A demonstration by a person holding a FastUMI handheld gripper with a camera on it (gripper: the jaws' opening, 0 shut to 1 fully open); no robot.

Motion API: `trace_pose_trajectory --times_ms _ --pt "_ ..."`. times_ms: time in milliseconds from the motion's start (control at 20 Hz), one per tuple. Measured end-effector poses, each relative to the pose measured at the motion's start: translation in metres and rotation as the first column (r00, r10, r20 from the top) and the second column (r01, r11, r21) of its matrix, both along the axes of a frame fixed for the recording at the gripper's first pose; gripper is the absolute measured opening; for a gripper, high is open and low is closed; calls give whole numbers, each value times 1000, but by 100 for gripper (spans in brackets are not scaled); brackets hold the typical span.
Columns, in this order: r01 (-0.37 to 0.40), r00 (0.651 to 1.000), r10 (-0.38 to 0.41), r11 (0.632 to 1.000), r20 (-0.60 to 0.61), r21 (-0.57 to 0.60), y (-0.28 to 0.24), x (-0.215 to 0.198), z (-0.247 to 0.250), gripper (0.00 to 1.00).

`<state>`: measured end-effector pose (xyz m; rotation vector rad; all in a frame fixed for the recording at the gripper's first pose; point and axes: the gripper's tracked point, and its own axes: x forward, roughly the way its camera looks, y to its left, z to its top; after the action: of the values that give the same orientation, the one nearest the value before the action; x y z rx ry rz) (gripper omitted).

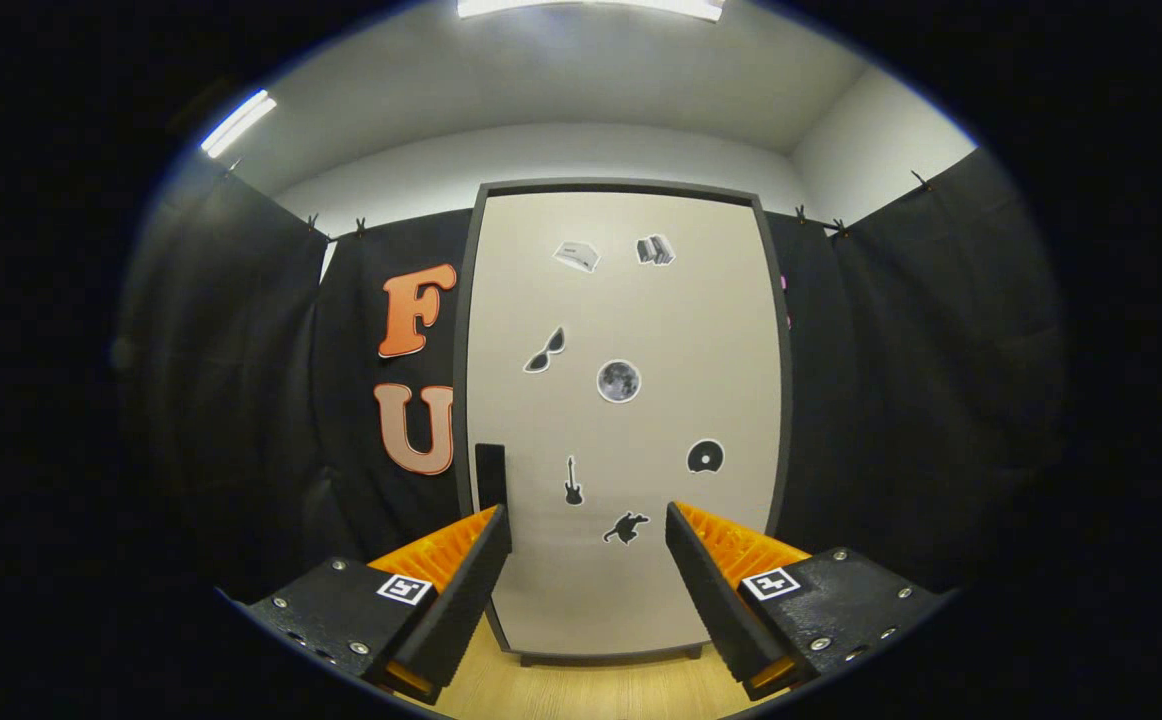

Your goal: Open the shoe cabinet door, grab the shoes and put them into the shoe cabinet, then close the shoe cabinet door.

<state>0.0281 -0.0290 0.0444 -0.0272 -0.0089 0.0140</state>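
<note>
A tall shoe cabinet [621,420] stands straight ahead against the booth's black cloth wall. Its pale door [641,330] has a dark frame, is closed, and carries several small stickers. A dark handle [490,475] sits on the door's left edge, just above my left fingertip. My gripper [589,545] is open, fingers spread wide with nothing between them, and it points at the lower part of the door from a short distance. No shoes are in sight.
A light wooden floor [591,690] runs under the cabinet's base. Black cloth walls [241,400] close in on both sides of the cabinet. Ceiling lights [591,8] shine above.
</note>
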Motion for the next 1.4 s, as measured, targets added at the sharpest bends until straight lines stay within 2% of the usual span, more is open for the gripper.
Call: trace_pose_trajectory --times_ms 350,650,1400 --pt "49 999 -49 999 -20 -16 -25 -58 3 97" --pt "61 998 -61 998 -35 -9 -31 -86 -2 97" --pt "37 998 -37 999 -54 -2 -16 -89 -10 97"
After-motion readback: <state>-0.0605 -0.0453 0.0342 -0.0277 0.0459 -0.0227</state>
